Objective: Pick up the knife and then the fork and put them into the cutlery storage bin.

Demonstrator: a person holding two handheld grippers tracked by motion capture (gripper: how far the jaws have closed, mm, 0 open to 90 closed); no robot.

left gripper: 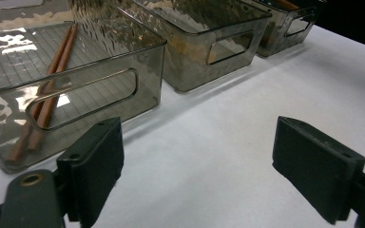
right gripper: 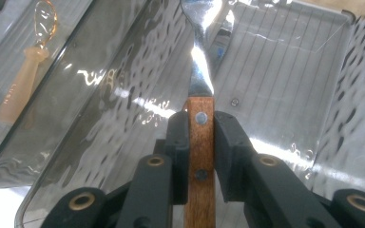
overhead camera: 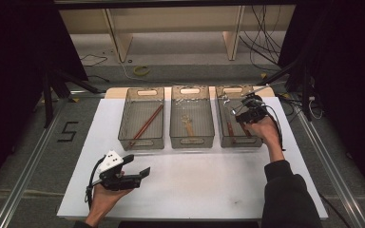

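Over the right-hand bin [overhead camera: 228, 135] we hold the right gripper [right gripper: 201, 142], its jaws clamped on the wooden handle of a metal utensil [right gripper: 200, 142]; that gripper's own view shows the rivets and steel neck, which the high view blurs. Our left gripper [left gripper: 197, 166] hangs above the white table [left gripper: 228, 156], jaws wide apart, facing the bin with chopsticks [left gripper: 45, 99].

White table [overhead camera: 195, 185], three bins [overhead camera: 192, 122]
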